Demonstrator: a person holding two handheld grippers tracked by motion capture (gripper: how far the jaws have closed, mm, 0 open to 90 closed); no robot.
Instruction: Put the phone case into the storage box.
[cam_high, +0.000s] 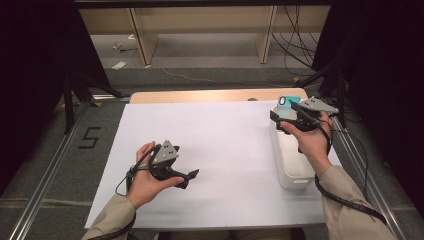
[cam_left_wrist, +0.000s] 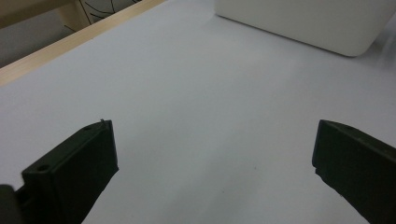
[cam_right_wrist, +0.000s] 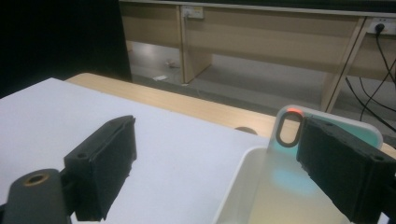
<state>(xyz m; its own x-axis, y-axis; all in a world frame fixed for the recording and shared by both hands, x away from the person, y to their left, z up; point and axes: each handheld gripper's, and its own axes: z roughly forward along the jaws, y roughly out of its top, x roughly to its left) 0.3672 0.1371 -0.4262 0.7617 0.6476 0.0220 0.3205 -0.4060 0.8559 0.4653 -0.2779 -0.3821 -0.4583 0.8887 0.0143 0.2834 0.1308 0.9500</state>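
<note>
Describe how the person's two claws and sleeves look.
Each claw, left and right, has a black body, two blocky black jaws with small screw holes and a grey three-cornered plate on top. A black cable trails from each along the forearm. The person wears long khaki sleeves.

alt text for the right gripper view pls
The right claw hangs open over the near end of a white bin, one black jaw beside a mint phone case standing at the bin's far end. White table cover lies to the left, wooden desks behind.
</note>
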